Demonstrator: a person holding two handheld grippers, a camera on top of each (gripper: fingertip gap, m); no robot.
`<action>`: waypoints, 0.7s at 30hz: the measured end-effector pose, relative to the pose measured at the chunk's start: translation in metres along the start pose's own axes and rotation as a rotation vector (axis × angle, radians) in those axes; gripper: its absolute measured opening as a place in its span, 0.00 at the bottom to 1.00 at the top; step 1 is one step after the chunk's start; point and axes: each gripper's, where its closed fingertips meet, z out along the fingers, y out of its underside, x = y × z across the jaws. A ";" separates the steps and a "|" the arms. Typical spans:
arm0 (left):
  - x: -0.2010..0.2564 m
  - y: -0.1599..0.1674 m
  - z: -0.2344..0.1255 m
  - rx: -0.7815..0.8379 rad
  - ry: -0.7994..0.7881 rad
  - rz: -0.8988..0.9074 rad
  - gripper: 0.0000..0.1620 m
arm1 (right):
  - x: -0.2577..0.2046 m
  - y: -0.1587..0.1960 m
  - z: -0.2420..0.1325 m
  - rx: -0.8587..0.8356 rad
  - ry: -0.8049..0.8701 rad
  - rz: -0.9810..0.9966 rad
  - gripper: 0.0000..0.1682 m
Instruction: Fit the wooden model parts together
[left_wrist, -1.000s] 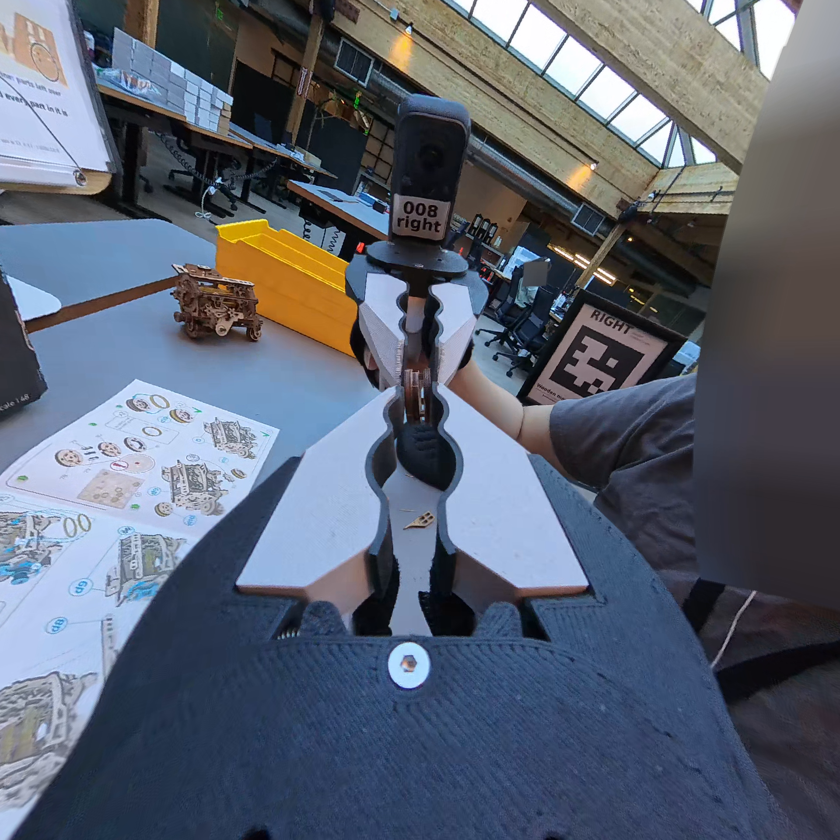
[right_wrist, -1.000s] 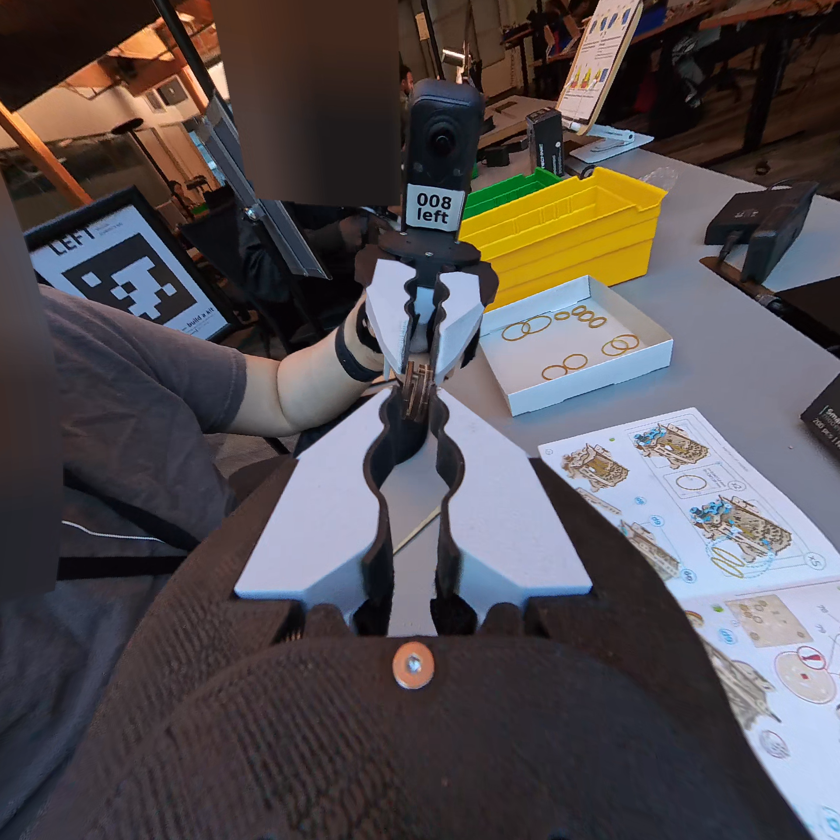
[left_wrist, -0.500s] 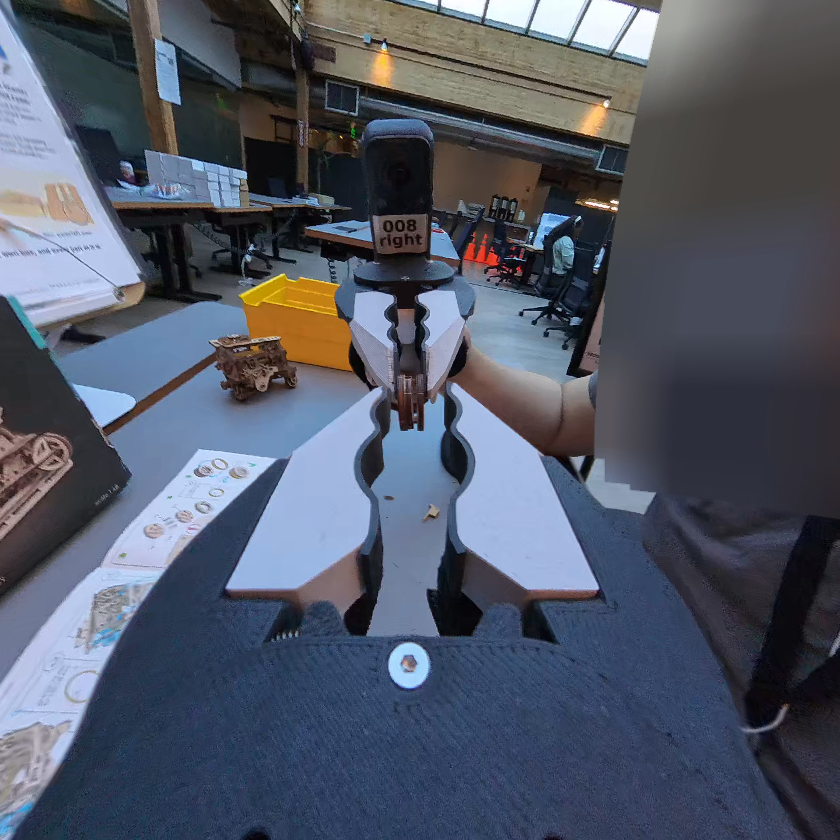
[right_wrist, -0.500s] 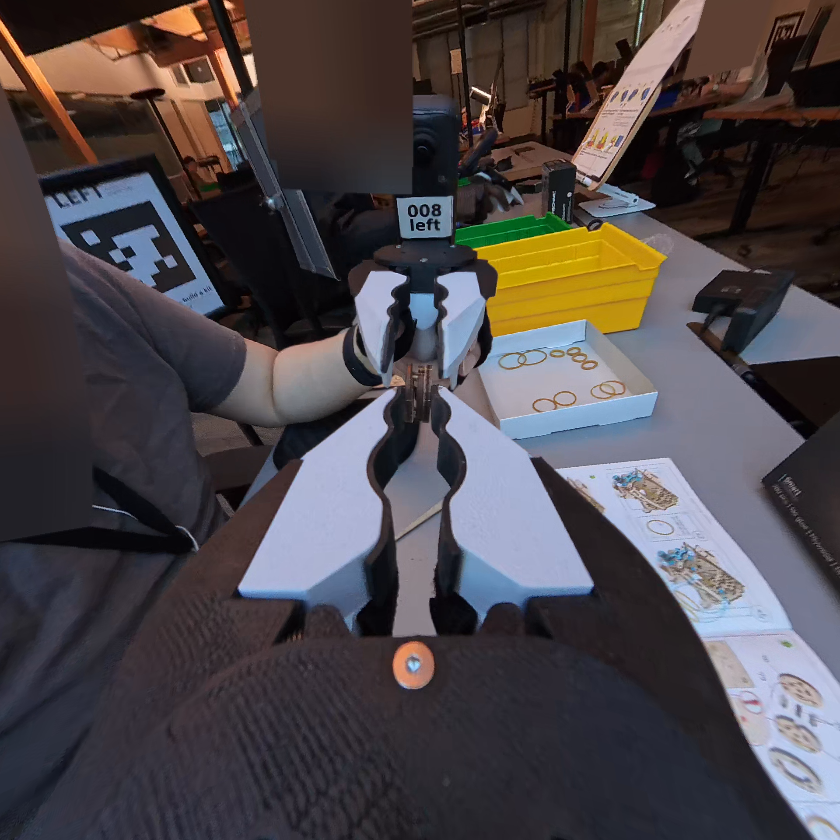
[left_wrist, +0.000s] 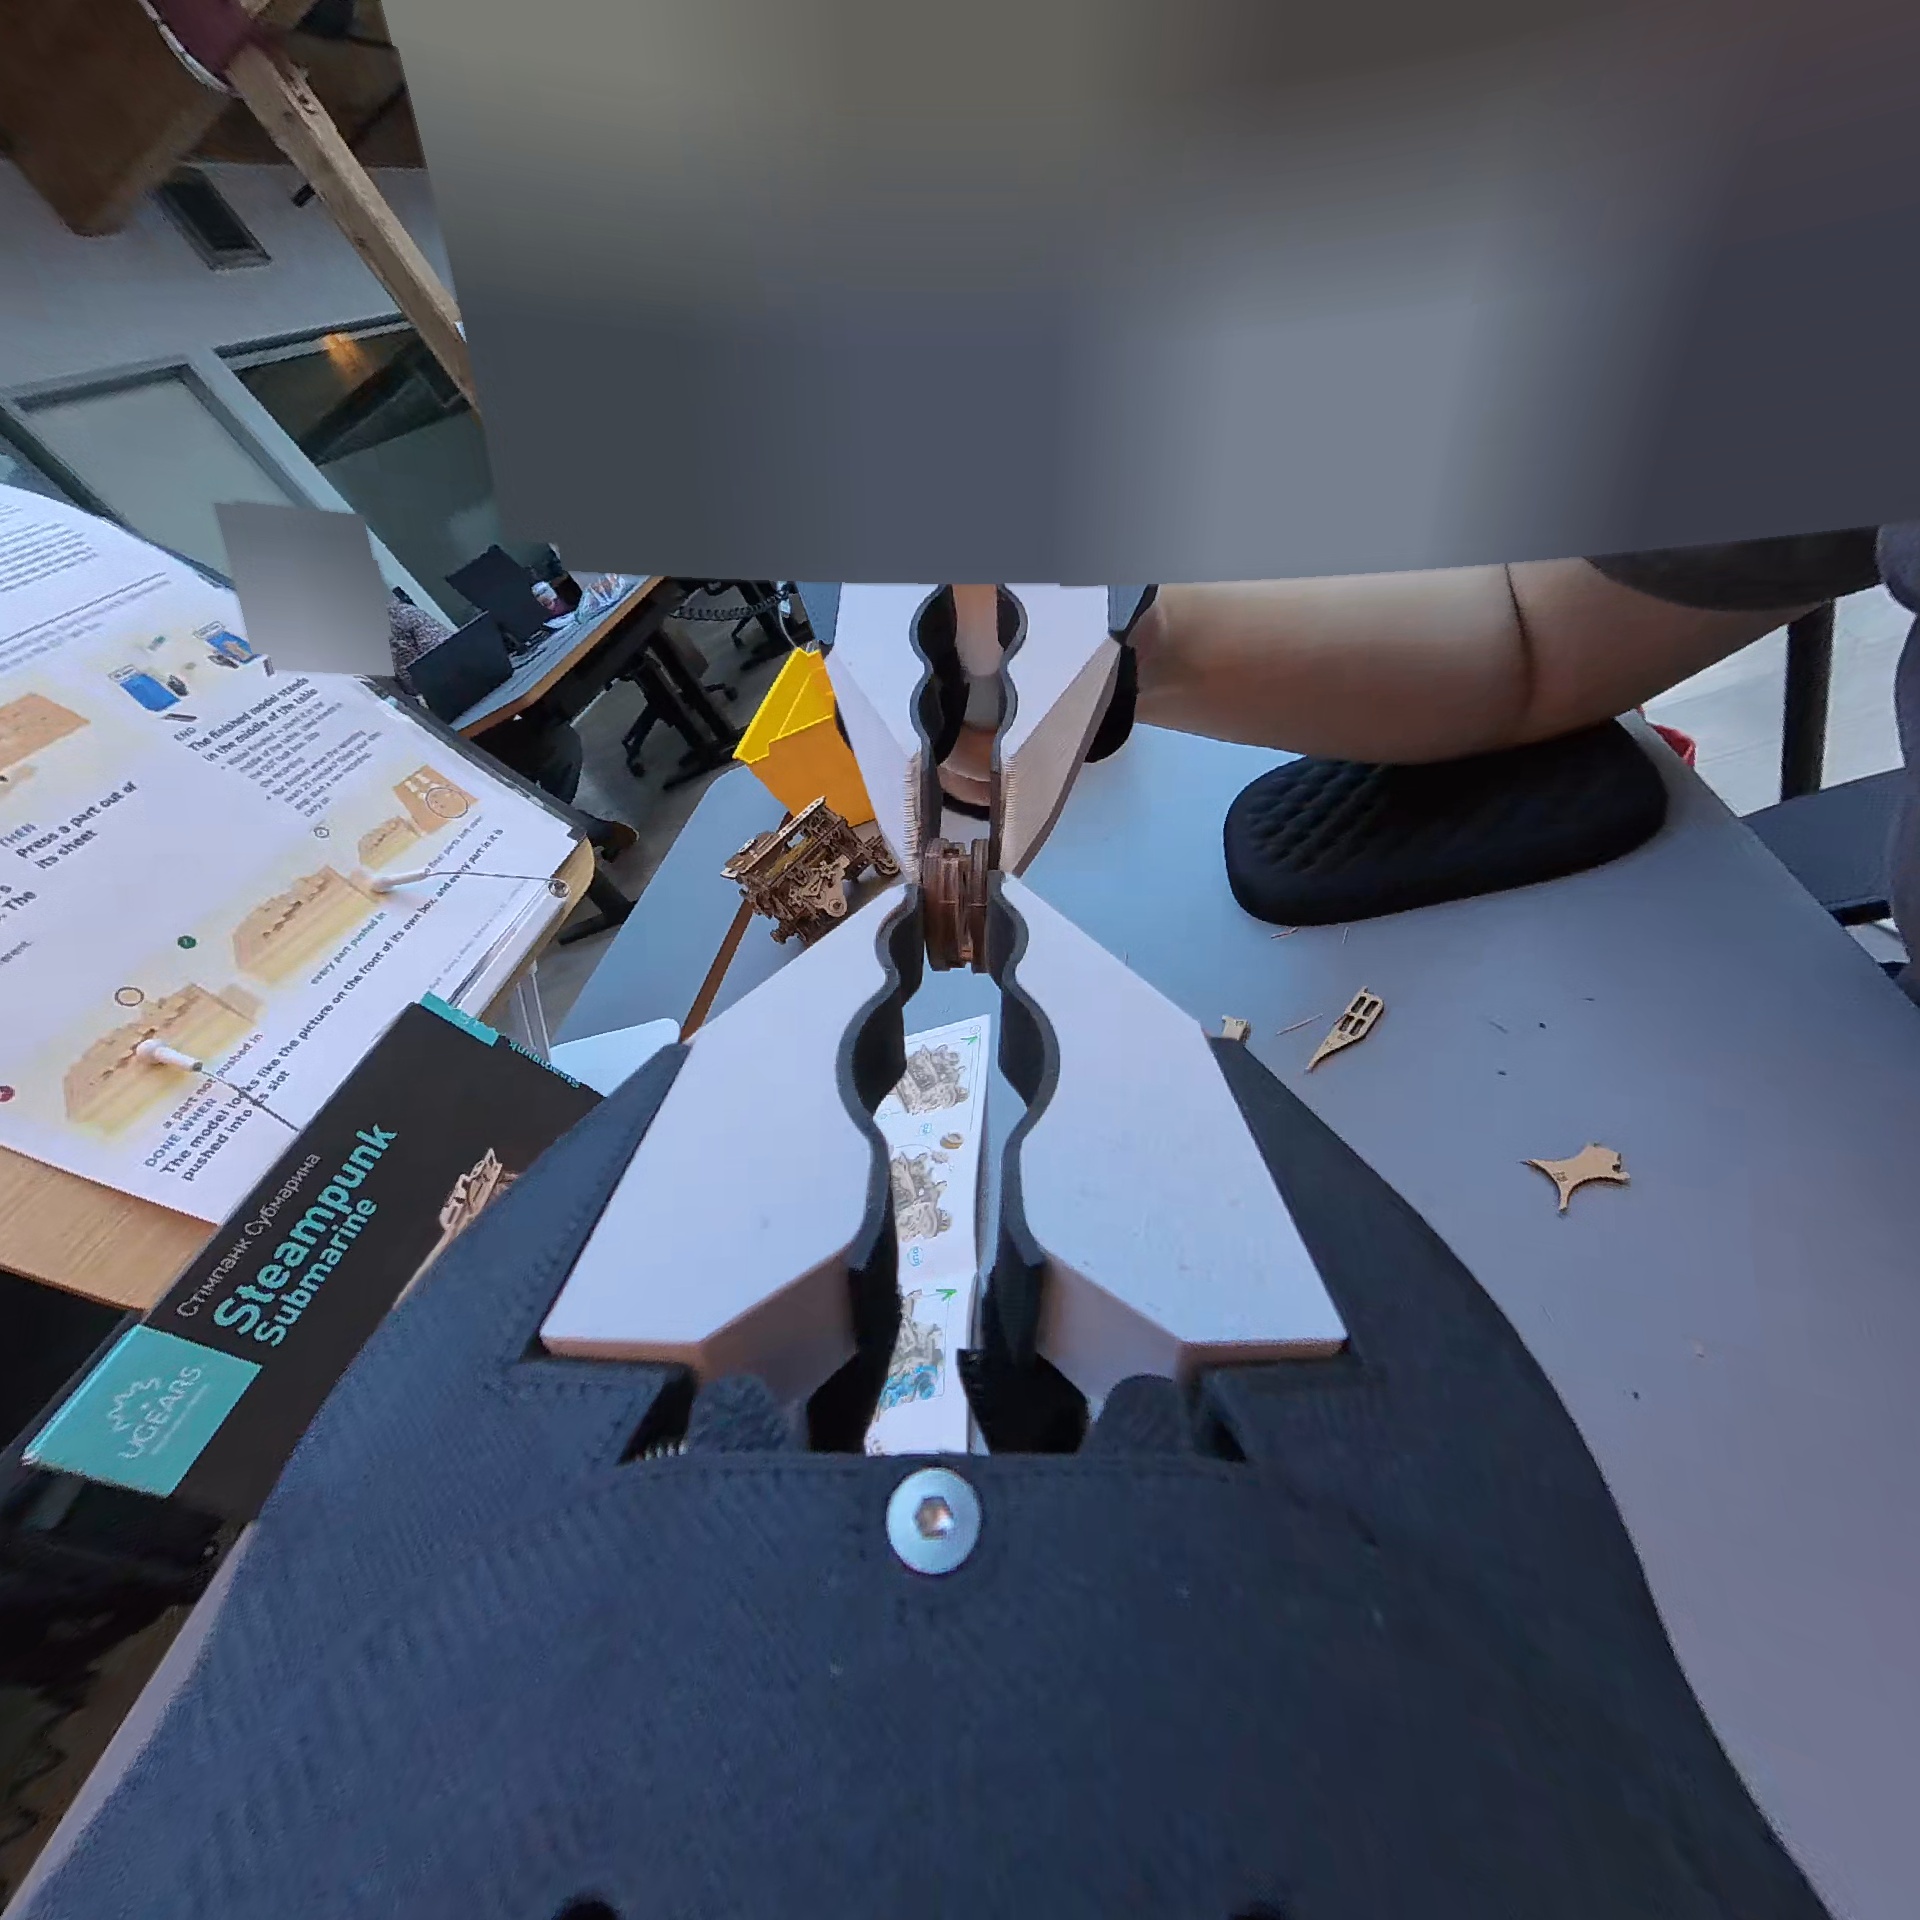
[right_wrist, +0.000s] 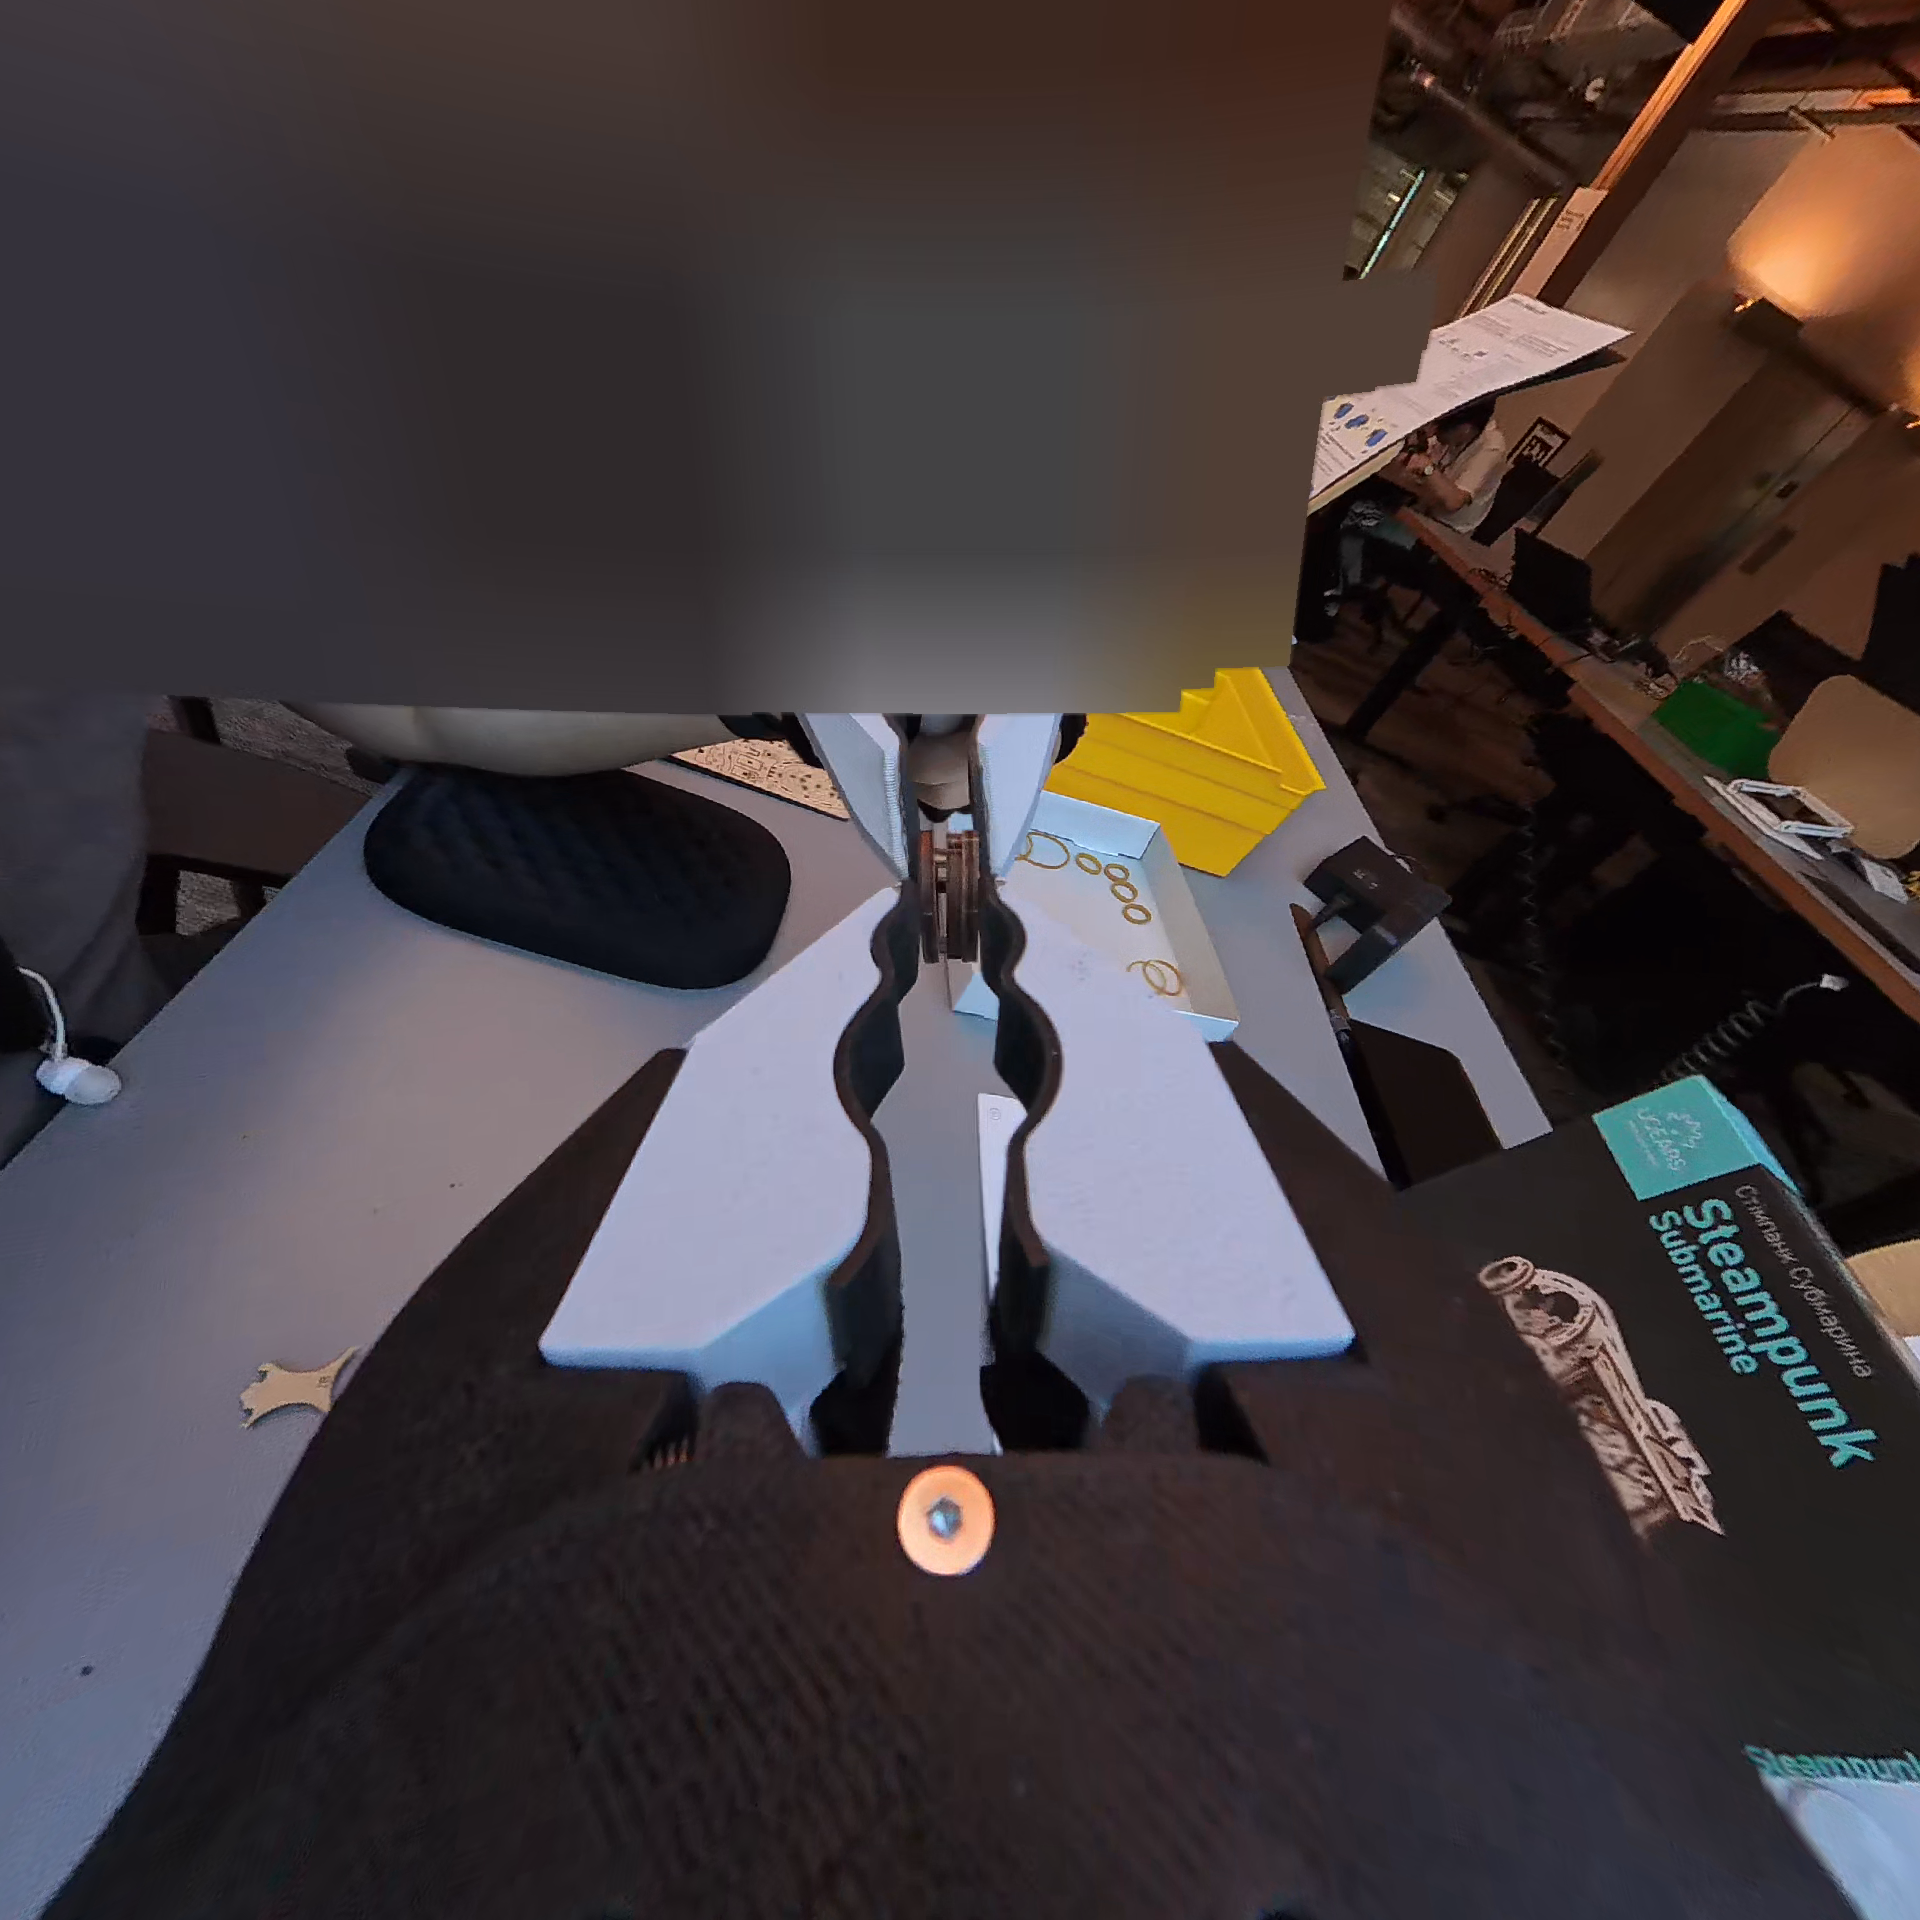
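Observation:
A small brown wooden part (left_wrist: 954, 904), a stack of round discs, is pinched between both grippers, which meet tip to tip above the grey table (left_wrist: 1558, 1351). My left gripper (left_wrist: 954, 920) is shut on its near side. The right gripper (left_wrist: 956, 847) comes in from the far side. In the right wrist view my right gripper (right_wrist: 948, 925) is shut on the same part (right_wrist: 948, 894), and the left gripper (right_wrist: 940, 836) faces it. A finished wooden model (left_wrist: 810, 883) stands on the table behind, to the left.
A black wrist pad (left_wrist: 1444, 821) (right_wrist: 582, 873) lies under a person's forearm. There are a yellow bin (right_wrist: 1195, 769), a white tray with rubber rings (right_wrist: 1122, 935), a black kit box (left_wrist: 312, 1226) (right_wrist: 1683, 1330), an instruction board (left_wrist: 208, 883), and wood scraps (left_wrist: 1574, 1174) (right_wrist: 291, 1387). My two grippers' fingertips are within a few centimetres of each other.
Both grippers have tilted down toward the table and stand closer together. The left jaws, slightly apart half a second ago, now press on the wooden part. The right gripper keeps its hold.

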 end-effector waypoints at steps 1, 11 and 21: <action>0.000 -0.002 0.000 0.000 -0.004 0.006 0.06 | 0.000 -0.002 -0.001 0.007 0.017 -0.034 0.06; 0.011 -0.010 -0.001 -0.069 -0.012 0.139 0.06 | -0.014 -0.013 -0.002 -0.031 0.056 -0.229 0.07; 0.027 -0.011 0.000 -0.074 0.028 0.245 0.06 | -0.029 -0.014 -0.005 -0.025 -0.047 -0.232 0.06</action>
